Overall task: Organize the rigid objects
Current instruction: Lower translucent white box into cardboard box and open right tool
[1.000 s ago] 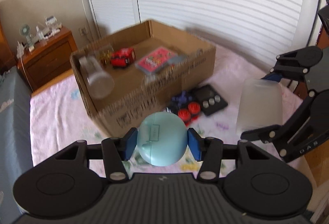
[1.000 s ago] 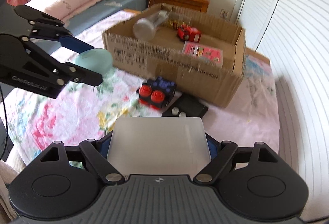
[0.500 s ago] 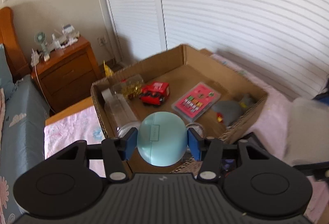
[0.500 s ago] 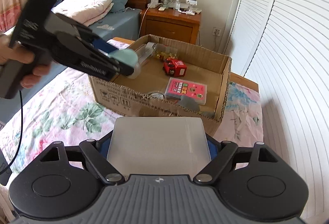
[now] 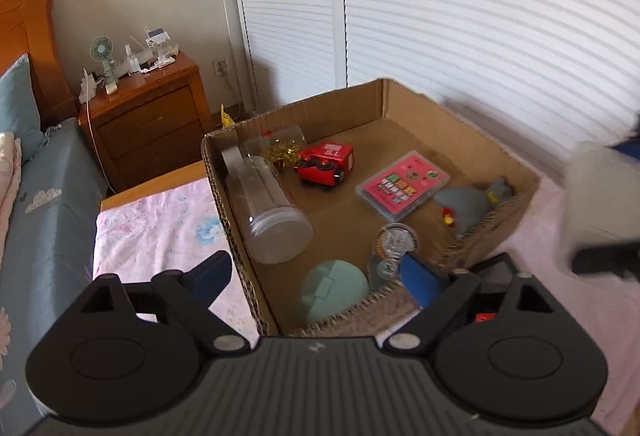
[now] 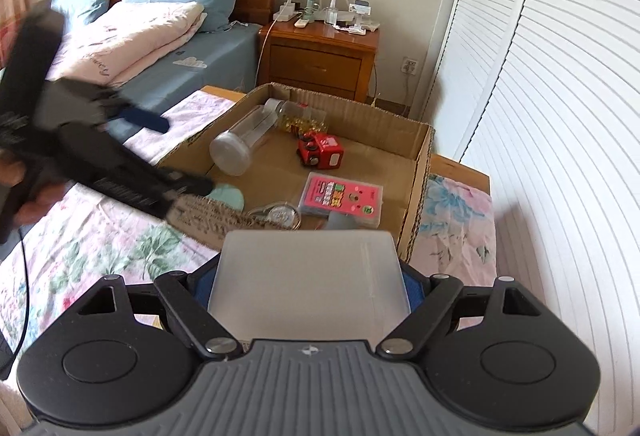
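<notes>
Sitting on the flowered bedspread [image 6: 100,236], the cardboard box [image 5: 400,103] fills my view. My left gripper [image 5: 316,276] hangs over its near left corner, fingers spread wide and empty. My right gripper [image 6: 310,286] is clenched on a frosted plastic container [image 6: 308,284] near the box. Inside lie a clear jar [image 5: 268,207], pink card case [image 5: 402,187], red toy train [image 5: 326,163] and the mint egg case [image 5: 332,290], near corner.

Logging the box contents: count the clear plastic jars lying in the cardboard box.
2. A big empty jar lies along the box's left wall; a smaller jar with gold bits lies in the far left corner behind it. Others may be hidden.
</notes>
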Motion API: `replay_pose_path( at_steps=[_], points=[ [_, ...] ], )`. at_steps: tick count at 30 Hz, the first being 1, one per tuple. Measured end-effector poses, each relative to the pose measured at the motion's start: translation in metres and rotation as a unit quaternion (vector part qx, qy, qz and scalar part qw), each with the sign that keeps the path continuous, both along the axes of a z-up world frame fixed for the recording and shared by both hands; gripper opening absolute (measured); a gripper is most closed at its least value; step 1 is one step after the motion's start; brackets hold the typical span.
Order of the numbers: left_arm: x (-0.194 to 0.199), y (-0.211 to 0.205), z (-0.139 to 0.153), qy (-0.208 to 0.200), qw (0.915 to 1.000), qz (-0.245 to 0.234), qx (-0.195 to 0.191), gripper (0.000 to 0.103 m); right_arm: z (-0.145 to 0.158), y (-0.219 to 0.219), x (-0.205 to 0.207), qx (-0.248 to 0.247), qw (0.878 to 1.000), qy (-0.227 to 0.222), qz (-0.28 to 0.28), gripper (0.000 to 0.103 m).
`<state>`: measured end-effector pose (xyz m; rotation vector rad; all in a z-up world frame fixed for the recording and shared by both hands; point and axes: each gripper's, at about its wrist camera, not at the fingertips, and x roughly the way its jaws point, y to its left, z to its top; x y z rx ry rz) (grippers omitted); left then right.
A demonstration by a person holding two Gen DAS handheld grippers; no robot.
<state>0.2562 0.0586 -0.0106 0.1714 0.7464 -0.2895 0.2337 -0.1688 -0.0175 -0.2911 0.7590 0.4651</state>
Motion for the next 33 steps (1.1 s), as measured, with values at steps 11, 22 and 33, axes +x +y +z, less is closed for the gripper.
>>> replay_pose_path(
  at_steps=[11,22,33],
  points=[
    [-0.058,0.011,0.009,-0.024,0.9974,0.066,-0.014,0.1,0.009,0.015,0.072,0.021,0.999,0.013,-0.025,0.086],
    [-0.078,0.014,0.002,-0.009,0.9953,0.08,-0.054,0.1,-0.004,0.04,0.177,0.02,0.997,0.037,-0.07,0.087],
    [-0.078,0.025,-0.002,-0.005,0.9931,0.104,-0.054,0.1,-0.028,0.048,0.228,-0.001,0.993,0.038,-0.109,0.103]
  ],
)
